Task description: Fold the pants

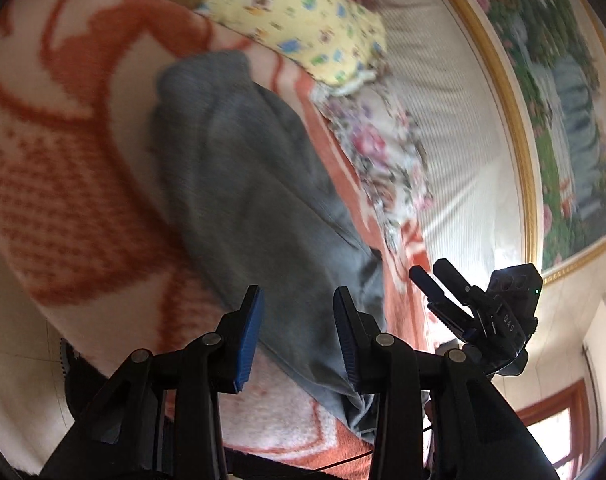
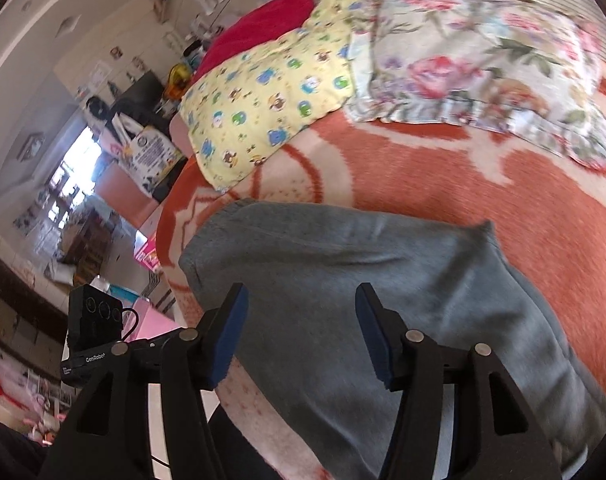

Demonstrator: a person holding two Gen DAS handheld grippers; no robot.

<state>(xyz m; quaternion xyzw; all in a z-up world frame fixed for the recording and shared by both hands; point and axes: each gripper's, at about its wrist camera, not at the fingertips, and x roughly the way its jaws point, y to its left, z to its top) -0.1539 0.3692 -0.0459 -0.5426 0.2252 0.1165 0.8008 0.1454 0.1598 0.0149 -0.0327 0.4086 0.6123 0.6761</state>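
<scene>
Grey pants [image 1: 247,184] lie lengthwise on an orange and white blanket [image 1: 63,152] on a bed. My left gripper [image 1: 297,320] is open and empty, held above the near end of the pants. My right gripper [image 2: 301,320] is open and empty too, above the grey pants [image 2: 343,272]. The right gripper also shows in the left wrist view [image 1: 431,276], off the pants' right edge with its jaws apart. The left gripper's black body [image 2: 95,320] shows at the left of the right wrist view.
A yellow patterned pillow [image 2: 263,96] and a floral pillow [image 2: 475,64] lie at the head of the bed, with a red cloth [image 2: 263,20] behind. A gold-framed picture [image 1: 563,100] hangs on the wall. The bed's edge drops to a cluttered room [image 2: 83,200].
</scene>
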